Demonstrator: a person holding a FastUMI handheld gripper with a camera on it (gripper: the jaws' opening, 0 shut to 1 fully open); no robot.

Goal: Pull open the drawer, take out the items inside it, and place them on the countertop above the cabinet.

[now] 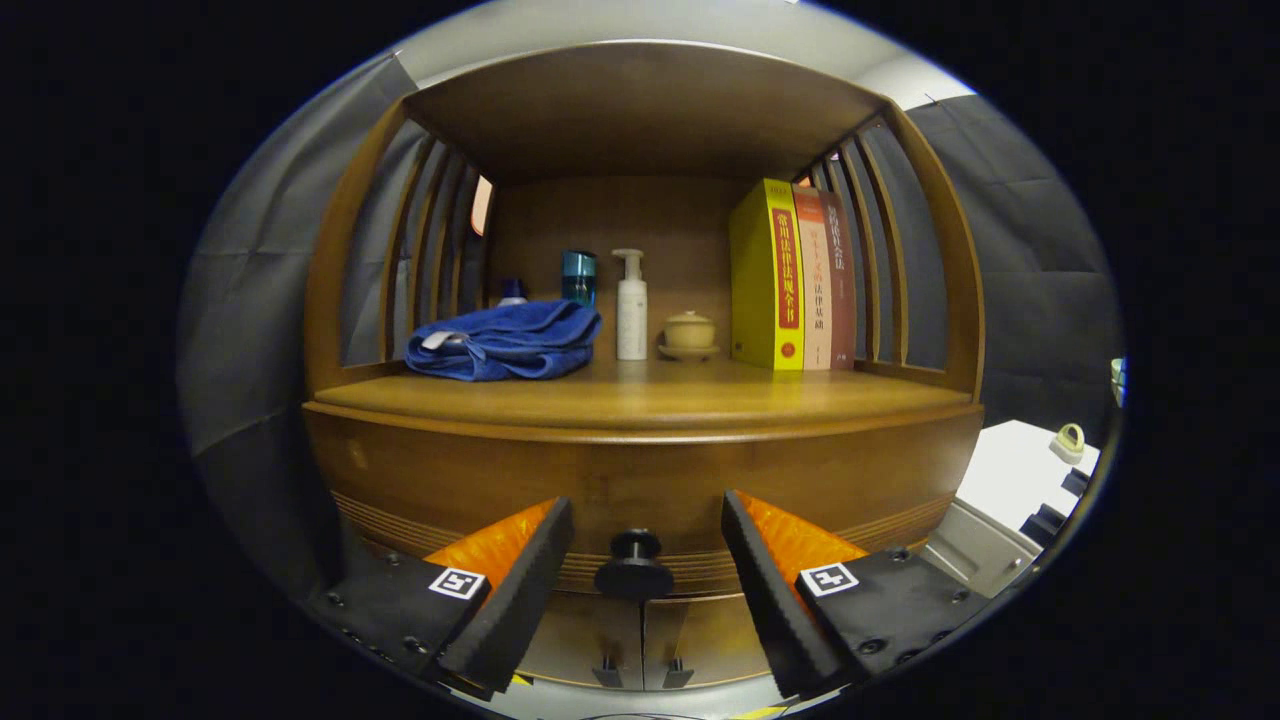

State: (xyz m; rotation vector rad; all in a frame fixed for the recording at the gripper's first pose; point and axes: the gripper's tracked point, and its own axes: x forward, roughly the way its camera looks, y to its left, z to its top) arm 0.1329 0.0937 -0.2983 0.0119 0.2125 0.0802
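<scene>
A wooden cabinet stands straight ahead of me, its drawer front (640,480) shut flush under the countertop (640,398). A dark round knob (634,565) sticks out from the middle of the drawer. My gripper (647,525) is open, and the knob sits between its two fingers, touched by neither. The fingertips reach close to the drawer front. What lies inside the drawer is hidden.
On the countertop a folded blue towel (505,340) lies at the left. Behind it stand a teal bottle (578,277), a white pump bottle (630,305) and a small lidded pot (689,333). Three books (790,275) stand at the right. Two lower cabinet doors (640,640) sit beneath the drawer.
</scene>
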